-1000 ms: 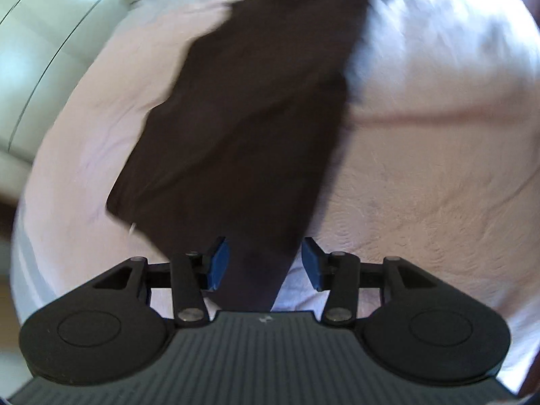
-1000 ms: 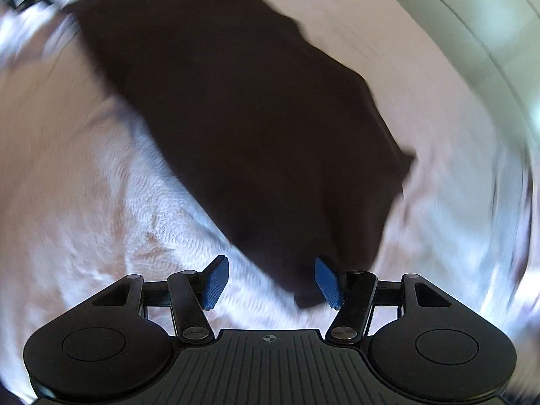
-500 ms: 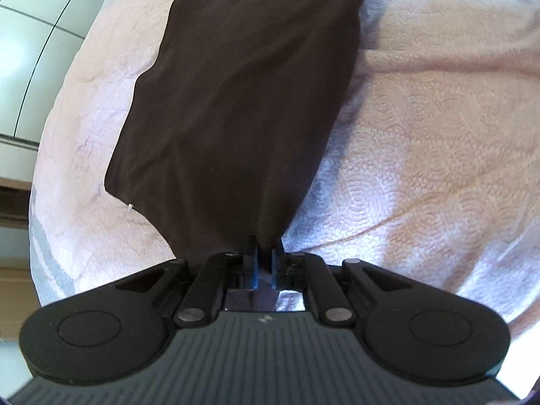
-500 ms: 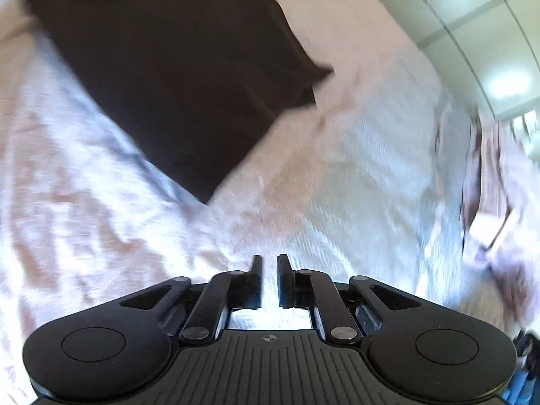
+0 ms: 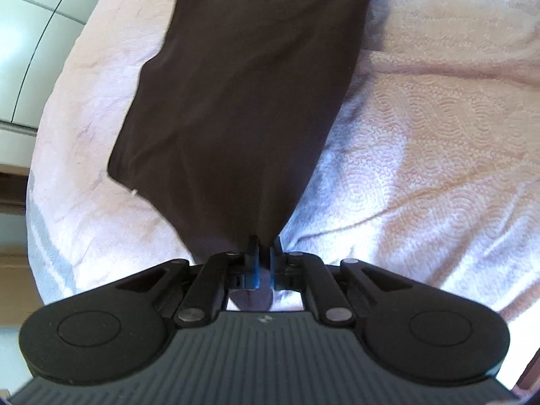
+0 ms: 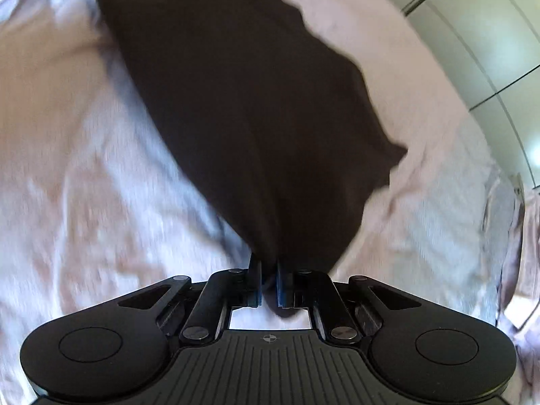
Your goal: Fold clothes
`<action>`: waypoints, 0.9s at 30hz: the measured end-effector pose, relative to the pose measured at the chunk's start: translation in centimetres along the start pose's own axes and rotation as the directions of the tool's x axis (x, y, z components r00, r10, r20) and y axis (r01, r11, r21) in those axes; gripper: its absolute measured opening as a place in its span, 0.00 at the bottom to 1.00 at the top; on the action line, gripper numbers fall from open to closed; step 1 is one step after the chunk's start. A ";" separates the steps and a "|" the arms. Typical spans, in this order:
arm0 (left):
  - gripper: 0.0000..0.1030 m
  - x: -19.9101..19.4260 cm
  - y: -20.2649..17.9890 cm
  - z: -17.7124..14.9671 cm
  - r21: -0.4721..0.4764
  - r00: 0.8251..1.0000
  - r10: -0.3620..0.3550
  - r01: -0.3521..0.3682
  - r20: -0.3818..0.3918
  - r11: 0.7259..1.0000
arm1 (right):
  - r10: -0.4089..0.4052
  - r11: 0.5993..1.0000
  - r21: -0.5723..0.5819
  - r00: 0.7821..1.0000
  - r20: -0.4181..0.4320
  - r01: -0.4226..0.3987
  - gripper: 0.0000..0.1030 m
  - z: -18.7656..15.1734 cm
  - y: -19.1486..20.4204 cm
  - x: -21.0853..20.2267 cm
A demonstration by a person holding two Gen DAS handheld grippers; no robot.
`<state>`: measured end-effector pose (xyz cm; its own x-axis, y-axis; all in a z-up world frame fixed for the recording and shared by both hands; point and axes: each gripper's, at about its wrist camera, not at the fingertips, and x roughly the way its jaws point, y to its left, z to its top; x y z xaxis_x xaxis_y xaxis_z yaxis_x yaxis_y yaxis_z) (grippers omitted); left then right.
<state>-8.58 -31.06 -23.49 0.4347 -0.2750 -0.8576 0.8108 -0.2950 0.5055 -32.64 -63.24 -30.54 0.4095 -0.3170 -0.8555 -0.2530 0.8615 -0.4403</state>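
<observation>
1. Two pairs of tongs are in play, and each is closed down on the same dark garment (image 5: 243, 101). The left tongs (image 5: 265, 253) pinch a bunched corner between their blue pads (image 5: 255, 271), with only a sliver of gap filled by cloth.
2. The right tongs (image 6: 268, 278) are likewise nearly closed on another corner of the garment (image 6: 243, 118); a small fold of dark cloth pokes back through the fingers toward the camera.
3. The garment lies on a bed, over a pale pink quilted bedspread (image 5: 438, 135). From each pair of tongs it runs straight forward and away, widening as it goes, so its long axis follows the line of the fingers in both views.
4. In the left view the cloth spreads ahead and a little to the left, with a loose corner near the bed's left edge. In the right view it spreads ahead and to the right, ending in a pointed corner. That suggests the two grips sit on the near edge, side by side, the body of the cloth lying beyond them.
5. Neither hand looks nearer than the other; both already have the cloth.
6. My reading: the next move is to carry this near edge forward over the far part, so both hands should travel along that long axis together, keeping the edge taut between them.
7. The right view is blurred, so fine detail there is unsure.
</observation>
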 end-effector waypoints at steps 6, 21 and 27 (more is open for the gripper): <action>0.06 -3.8 1.7 -3.2 -0.072 1.000 0.026 -0.026 -0.001 0.997 | -0.016 0.996 0.087 0.998 -0.061 0.021 0.07 0.9 -0.7 -3.9; 0.35 1.4 9.9 -11.5 0.169 0.967 -0.041 -0.003 0.251 0.986 | 0.092 0.980 0.162 0.982 0.162 -0.118 0.63 23.1 14.8 -7.9; 0.36 5.1 13.8 -13.6 0.273 0.926 -0.077 -0.029 0.369 0.962 | 0.034 0.999 0.033 0.992 0.120 -0.039 0.63 31.5 22.5 -3.6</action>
<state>10.15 -24.11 -22.15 0.1960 -0.5697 -0.7982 0.6602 -0.5252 0.5370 -12.22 -30.19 -28.83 0.5025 -0.2374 -0.8314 -0.2396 0.8857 -0.3977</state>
